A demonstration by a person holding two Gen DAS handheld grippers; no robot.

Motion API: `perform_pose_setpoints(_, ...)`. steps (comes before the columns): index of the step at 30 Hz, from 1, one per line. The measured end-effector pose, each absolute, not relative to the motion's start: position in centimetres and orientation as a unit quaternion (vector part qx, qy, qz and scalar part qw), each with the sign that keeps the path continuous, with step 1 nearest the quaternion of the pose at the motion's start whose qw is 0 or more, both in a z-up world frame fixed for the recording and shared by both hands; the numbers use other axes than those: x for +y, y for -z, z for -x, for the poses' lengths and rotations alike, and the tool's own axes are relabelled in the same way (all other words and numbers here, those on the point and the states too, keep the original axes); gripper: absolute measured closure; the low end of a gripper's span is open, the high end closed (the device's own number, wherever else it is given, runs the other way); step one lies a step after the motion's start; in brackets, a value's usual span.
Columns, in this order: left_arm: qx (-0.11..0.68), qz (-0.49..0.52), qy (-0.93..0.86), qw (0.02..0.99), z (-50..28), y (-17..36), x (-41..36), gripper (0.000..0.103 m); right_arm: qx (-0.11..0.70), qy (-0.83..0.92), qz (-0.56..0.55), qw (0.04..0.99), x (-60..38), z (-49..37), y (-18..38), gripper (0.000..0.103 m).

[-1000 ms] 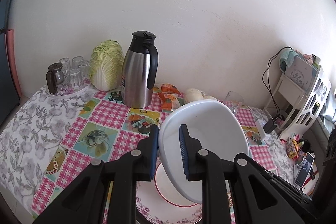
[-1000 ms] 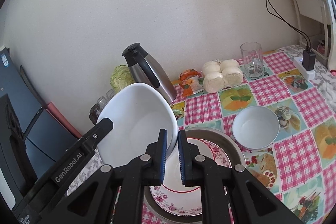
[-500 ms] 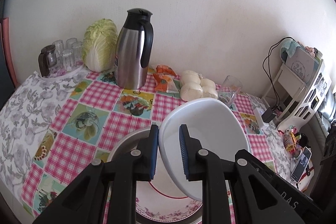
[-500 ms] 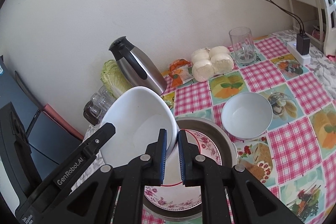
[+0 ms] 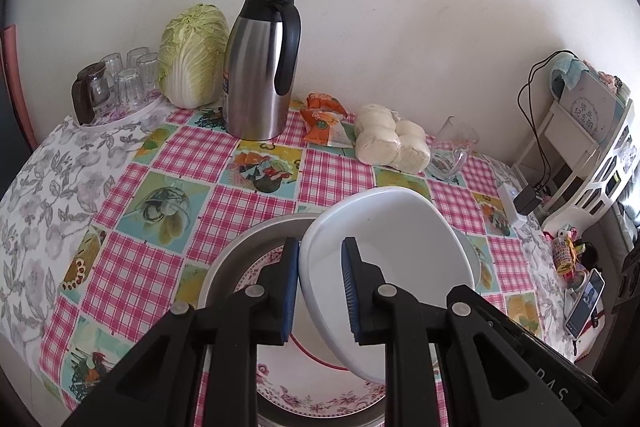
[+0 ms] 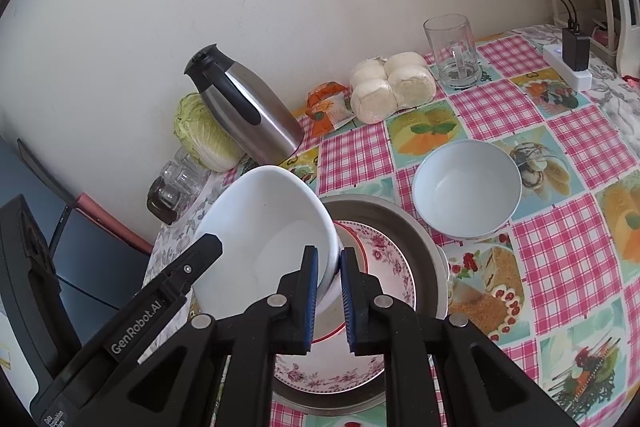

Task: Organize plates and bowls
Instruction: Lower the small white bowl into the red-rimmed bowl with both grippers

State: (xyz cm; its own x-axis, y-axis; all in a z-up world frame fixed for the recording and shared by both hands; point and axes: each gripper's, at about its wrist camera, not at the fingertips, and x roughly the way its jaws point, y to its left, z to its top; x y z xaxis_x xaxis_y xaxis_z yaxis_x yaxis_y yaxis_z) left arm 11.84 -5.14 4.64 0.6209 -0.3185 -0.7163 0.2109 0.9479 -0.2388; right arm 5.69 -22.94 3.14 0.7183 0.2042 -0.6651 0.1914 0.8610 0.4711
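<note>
Both sets of jaws are narrow and clamped on opposite rim sections of one white bowl (image 5: 384, 263): the left gripper (image 5: 320, 291) holds the near-left rim, the right gripper (image 6: 329, 291) the right rim. The bowl hangs tilted over a floral plate (image 6: 384, 267) that lies in a metal pan (image 6: 416, 227) on the table (image 5: 200, 163).

Risks, judged from this position:

1. Thin rim, smooth glaze. If one grip slackens before the other, the bowl could pivot and drop edge-first onto the plate, chipping either piece.
2. Tilt. If released before it is levelled, the bowl could land on its edge, rock, or slide against the pan wall.
3. Uneven lowering by the two hands could twist the rim out of a grip.
4. A second bowl (image 6: 468, 187) stands just beside the pan; a sideways swing on the right could knock it.
</note>
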Motion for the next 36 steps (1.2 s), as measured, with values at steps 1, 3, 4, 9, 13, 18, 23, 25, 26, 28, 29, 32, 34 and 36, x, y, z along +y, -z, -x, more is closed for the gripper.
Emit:
perform_pose_setpoints(1,0.411,0.066,0.147,0.897,-11.9,-4.6,-5.1,0.083,0.377,-0.003,-0.263,0.888,-22.9,-5.7,-3.1,0.089)
perform_pose_setpoints(3,0.416,0.068,0.146,0.895,-12.1,-4.3,-4.9,0.083,0.379,-0.003,-0.260,0.888,-22.7,-5.8,-3.0,0.089)
perform_pose_setpoints(4,0.418,0.069,0.145,0.894,-12.1,-4.2,-4.9,0.083,0.381,-0.003,-0.259,0.887,-22.6,-5.9,-2.9,0.089)
perform_pose_setpoints(9,0.430,0.075,0.142,0.888,-12.5,-3.5,-4.7,0.083,0.392,-0.001,-0.257,0.883,-22.4,-6.1,-2.4,0.089)
perform_pose_setpoints(13,0.436,0.076,0.140,0.886,-12.7,-3.2,-4.6,0.083,0.399,-0.002,-0.260,0.880,-22.4,-6.3,-1.9,0.089)
perform_pose_setpoints(18,0.439,0.076,0.139,0.885,-12.8,-3.0,-4.6,0.083,0.404,-0.001,-0.258,0.878,-22.3,-6.5,-1.6,0.089)
perform_pose_setpoints(23,0.440,0.076,0.139,0.884,-12.9,-3.0,-4.7,0.083,0.408,-0.001,-0.264,0.874,-22.4,-6.7,-1.3,0.088)
perform_pose_setpoints(25,0.442,0.076,0.139,0.883,-13.0,-2.8,-4.7,0.083,0.411,-0.001,-0.268,0.871,-22.6,-6.9,-1.1,0.088)
perform_pose_setpoints(26,0.444,0.076,0.139,0.882,-13.1,-2.7,-4.8,0.082,0.413,0.000,-0.269,0.870,-22.6,-6.9,-0.9,0.088)
perform_pose_setpoints(28,0.448,0.075,0.138,0.880,-13.2,-2.5,-4.9,0.082,0.415,0.001,-0.273,0.868,-22.9,-7.1,-0.6,0.088)
perform_pose_setpoints(29,0.450,0.074,0.138,0.879,-13.3,-2.3,-5.0,0.082,0.417,0.001,-0.275,0.866,-23.0,-7.2,-0.4,0.088)
perform_pose_setpoints(32,0.459,0.080,0.141,0.874,-13.5,-1.8,-5.0,0.082,0.425,0.005,-0.278,0.861,-23.2,-7.4,0.3,0.088)
perform_pose_setpoints(34,0.457,0.083,0.141,0.875,-13.5,-1.9,-5.0,0.082,0.425,0.003,-0.281,0.861,-23.2,-7.4,0.4,0.087)
perform_pose_setpoints(36,0.455,0.082,0.140,0.875,-13.5,-1.9,-5.0,0.082,0.425,0.002,-0.279,0.861,-23.2,-7.5,0.4,0.087)
